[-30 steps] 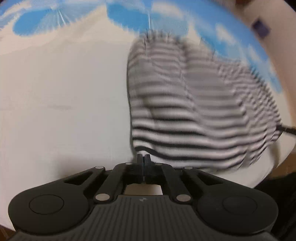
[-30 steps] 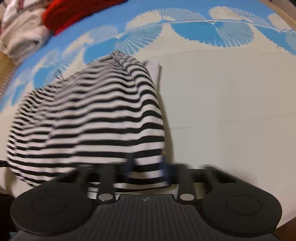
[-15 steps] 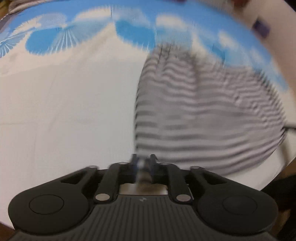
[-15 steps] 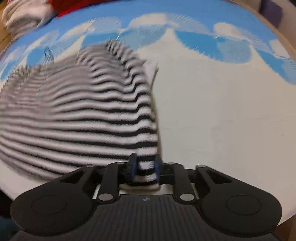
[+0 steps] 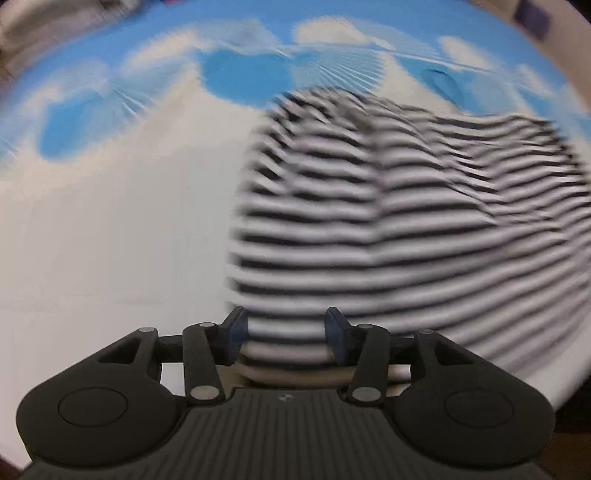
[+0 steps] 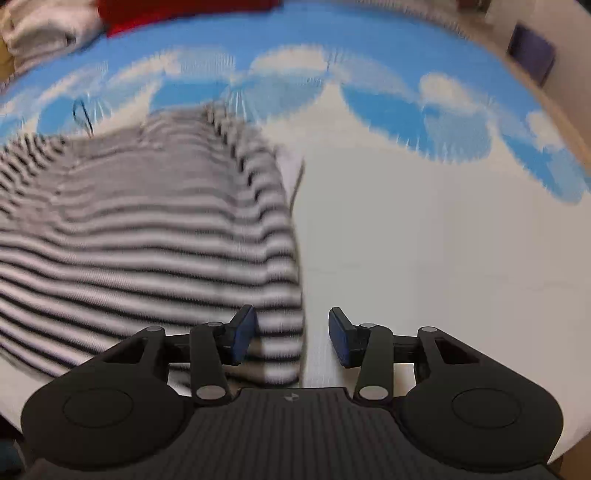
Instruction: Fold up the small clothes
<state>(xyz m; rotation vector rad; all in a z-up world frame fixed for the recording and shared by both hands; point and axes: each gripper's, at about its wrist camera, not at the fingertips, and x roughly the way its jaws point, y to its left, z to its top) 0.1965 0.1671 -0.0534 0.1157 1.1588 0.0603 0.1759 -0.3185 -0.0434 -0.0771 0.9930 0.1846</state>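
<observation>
A black-and-white striped garment (image 5: 388,229) lies folded on a white cloth with blue fan prints (image 5: 92,229). My left gripper (image 5: 284,336) is open, its jaws apart on either side of the garment's near left corner. In the right wrist view the same garment (image 6: 147,251) fills the left half. My right gripper (image 6: 291,338) is open over the garment's near right corner, with the left finger above the stripes and the right finger above the white cloth. Both views are motion-blurred.
A red cloth (image 6: 177,11) and a pile of pale fabric (image 6: 40,33) lie at the far left edge in the right wrist view. A dark purple item (image 6: 532,51) sits at the far right. The table's near edge runs just below both grippers.
Both grippers were shut on the garment's near corners and have opened, letting it go. The garment has settled flat, and both cameras have moved.
</observation>
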